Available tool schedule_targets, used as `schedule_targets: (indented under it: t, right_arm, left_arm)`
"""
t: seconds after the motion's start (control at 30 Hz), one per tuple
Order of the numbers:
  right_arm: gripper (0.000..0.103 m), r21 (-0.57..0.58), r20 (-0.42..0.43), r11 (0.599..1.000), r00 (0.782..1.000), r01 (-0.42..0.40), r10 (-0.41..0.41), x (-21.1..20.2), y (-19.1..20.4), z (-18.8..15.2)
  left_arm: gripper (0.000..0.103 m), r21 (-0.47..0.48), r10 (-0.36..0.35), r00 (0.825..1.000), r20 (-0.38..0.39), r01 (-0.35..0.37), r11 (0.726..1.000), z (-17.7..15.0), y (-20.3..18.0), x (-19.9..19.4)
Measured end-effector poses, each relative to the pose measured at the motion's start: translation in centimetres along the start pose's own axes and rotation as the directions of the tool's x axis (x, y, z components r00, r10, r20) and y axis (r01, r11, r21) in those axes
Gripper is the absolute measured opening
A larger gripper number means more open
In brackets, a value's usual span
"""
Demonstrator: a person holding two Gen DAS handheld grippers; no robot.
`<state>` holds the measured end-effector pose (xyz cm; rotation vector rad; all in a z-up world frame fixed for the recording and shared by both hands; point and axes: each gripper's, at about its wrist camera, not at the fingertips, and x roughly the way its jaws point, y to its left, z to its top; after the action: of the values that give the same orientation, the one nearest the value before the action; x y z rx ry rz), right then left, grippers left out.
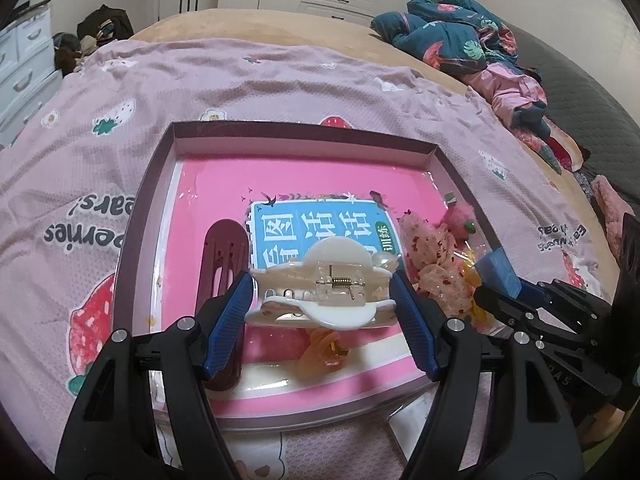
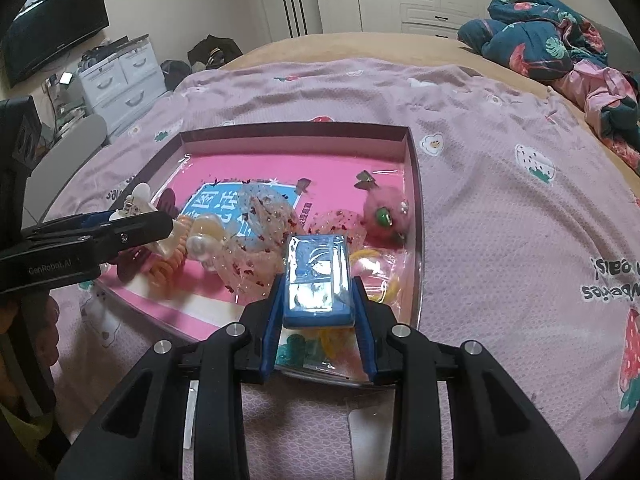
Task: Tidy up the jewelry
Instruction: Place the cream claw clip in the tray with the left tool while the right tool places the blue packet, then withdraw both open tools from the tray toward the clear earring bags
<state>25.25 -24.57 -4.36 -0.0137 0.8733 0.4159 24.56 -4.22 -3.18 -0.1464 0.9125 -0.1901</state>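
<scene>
The left hand-held gripper (image 1: 322, 286) is clamped on a white hair claw clip (image 1: 320, 280), its blue pads pressing the clip's two ends, with the spring hinge facing up. It hangs over a shallow box tray (image 1: 168, 148) that sits on a bed covered by a pink strawberry-print blanket (image 1: 120, 92).

The right hand-held gripper (image 2: 318, 300) grips a small blue case (image 2: 318, 276) with a shiny top, squeezed between its blue pads above the near right part of the same tray.

Inside the tray lies a pink book (image 1: 320, 176) with a blue title panel, wrapped in clear film. On it, at the left, rests a dark maroon hair clip (image 1: 220, 264). A coiled orange hair tie (image 2: 172, 260) lies below the white clip. Toward the right are sheer scrunchies flecked with red (image 2: 264, 220), a fuzzy pink hair tie with a green bead (image 2: 386, 214), and a yellow coiled hair tie (image 2: 336, 340) partly hidden under the blue case.

At the far right of the bed is a heap of dark blue flowered bedding (image 2: 536, 32). White drawers (image 2: 120, 76) stand by the wall at the left.
</scene>
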Motion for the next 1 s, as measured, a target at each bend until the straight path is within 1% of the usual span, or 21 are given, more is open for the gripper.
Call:
schedule_targets:
  t: [0.03, 0.07, 0.1, 0.13, 0.17, 0.23, 0.3, 0.43, 0.53, 0.57, 0.73, 0.8, 0.87, 1.0]
  right_arm:
    - [0.032, 0.003, -0.004, 1.000, 1.000, -0.002, 0.002, 0.0, 0.0, 0.0]
    - [0.039, 0.008, -0.004, 1.000, 1.000, -0.005, 0.005, -0.1, -0.1, 0.0]
    - [0.050, 0.015, -0.002, 1.000, 1.000, -0.007, 0.007, -0.3, -0.1, 0.0]
    - [0.054, 0.024, 0.005, 1.000, 1.000, -0.006, 0.006, -0.5, -0.2, 0.1]
    - [0.057, 0.031, 0.021, 1.000, 1.000, -0.001, 0.000, -1.0, -0.3, 0.1]
    - [0.058, 0.029, 0.039, 1.000, 0.999, 0.000, -0.001, -1.9, -0.3, 0.2]
    - [0.067, 0.034, 0.065, 0.999, 0.998, 0.006, -0.008, -3.1, -0.4, 0.2]
    - [0.069, 0.039, 0.117, 0.999, 0.993, 0.013, -0.018, -5.7, -0.8, 0.0]
    - [0.074, 0.045, 0.151, 0.999, 0.988, 0.029, -0.035, -7.8, -1.3, -0.3]
    - [0.076, 0.049, 0.161, 0.998, 0.986, 0.033, -0.040, -8.3, -1.4, -0.3]
    - [0.080, 0.070, 0.215, 0.996, 0.974, 0.049, -0.063, -11.7, -2.2, -0.8]
    - [0.084, 0.074, 0.225, 0.996, 0.972, 0.056, -0.072, -12.4, -2.5, -1.2]
    - [0.084, 0.078, 0.227, 0.995, 0.970, 0.067, -0.083, -13.2, -2.7, -1.8]
    - [0.084, 0.077, 0.211, 0.993, 0.972, 0.089, -0.104, -13.6, -3.0, -3.1]
  left_arm:
    - [0.062, 0.001, 0.000, 1.000, -0.002, 0.000, 1.000, 0.0, 0.0, 0.0]
    - [0.062, 0.002, 0.000, 1.000, -0.004, 0.000, 1.000, -0.1, 0.0, 0.0]
    - [0.062, 0.002, 0.001, 1.000, -0.006, -0.001, 1.000, -0.2, 0.0, 0.0]
    - [0.063, 0.000, 0.002, 1.000, -0.006, -0.002, 1.000, -0.2, 0.0, 0.0]
    - [0.067, -0.002, 0.001, 1.000, -0.003, -0.001, 1.000, -0.3, 0.0, -0.1]
    - [0.072, -0.007, 0.004, 1.000, 0.007, -0.004, 1.000, -0.4, 0.0, -0.6]
    - [0.075, -0.011, 0.004, 1.000, 0.018, -0.004, 1.000, -0.4, 0.1, -1.2]
    - [0.079, -0.009, 0.001, 0.999, 0.045, -0.001, 1.000, -0.5, -0.3, -2.8]
    - [0.081, -0.005, -0.012, 0.997, 0.073, 0.012, 1.000, -0.9, -0.9, -4.4]
    - [0.084, -0.002, -0.014, 0.997, 0.082, 0.014, 1.000, -1.0, -1.1, -4.9]
    - [0.090, 0.018, -0.029, 0.991, 0.130, 0.027, 0.999, -1.7, -2.3, -7.6]
    - [0.091, 0.021, -0.035, 0.989, 0.145, 0.032, 0.999, -2.0, -2.6, -8.6]
    - [0.092, 0.027, -0.040, 0.987, 0.156, 0.036, 0.999, -2.2, -2.9, -9.4]
    - [0.093, 0.040, -0.042, 0.988, 0.148, 0.037, 0.999, -3.3, -3.2, -10.4]
